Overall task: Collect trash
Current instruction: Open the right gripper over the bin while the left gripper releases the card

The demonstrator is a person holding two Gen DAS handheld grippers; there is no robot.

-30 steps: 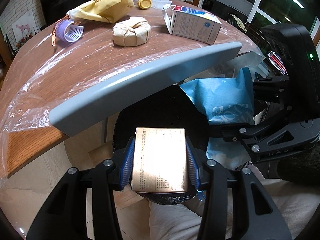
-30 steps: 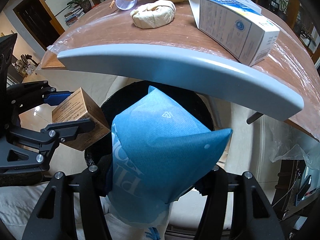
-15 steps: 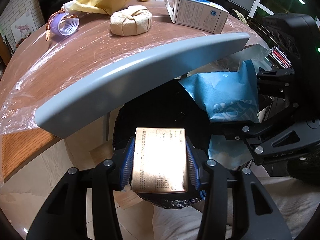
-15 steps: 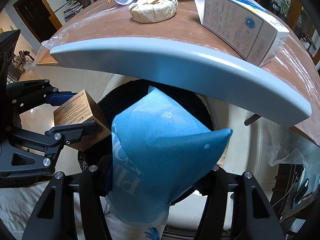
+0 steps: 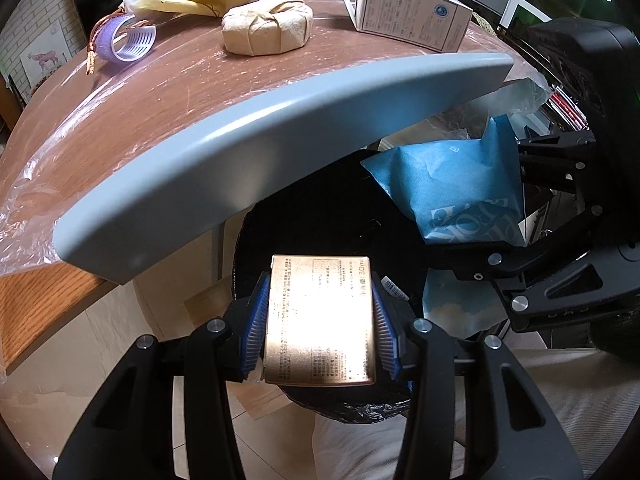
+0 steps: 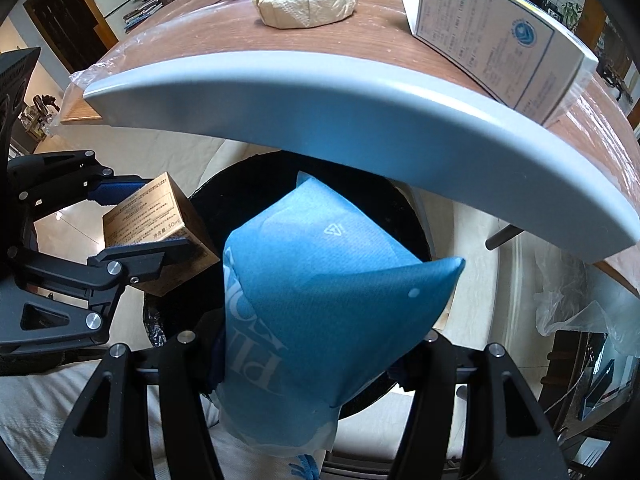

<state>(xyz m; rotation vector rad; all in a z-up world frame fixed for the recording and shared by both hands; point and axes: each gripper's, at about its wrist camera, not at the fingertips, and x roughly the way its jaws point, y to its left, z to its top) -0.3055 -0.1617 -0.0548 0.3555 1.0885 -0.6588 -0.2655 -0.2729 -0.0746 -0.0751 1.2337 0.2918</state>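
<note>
Behind blue bag (image 6: 320, 304), right jaws hidden; bin (image 5: 320, 216) interior indiscernibly dark.

Blue bag (image 6: 320, 300) seemingly over black bin (image 6: 404, 216)

Home: dining table (image 5: 168, 120), bookshelf (image 6: 140, 12).

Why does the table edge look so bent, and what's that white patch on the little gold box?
Left wrist view: lamp glare washes out print on the gold box; the fisheye lens bows the grey table edge. Right wrist view: same bowing, no glare on the blue bag.
</note>
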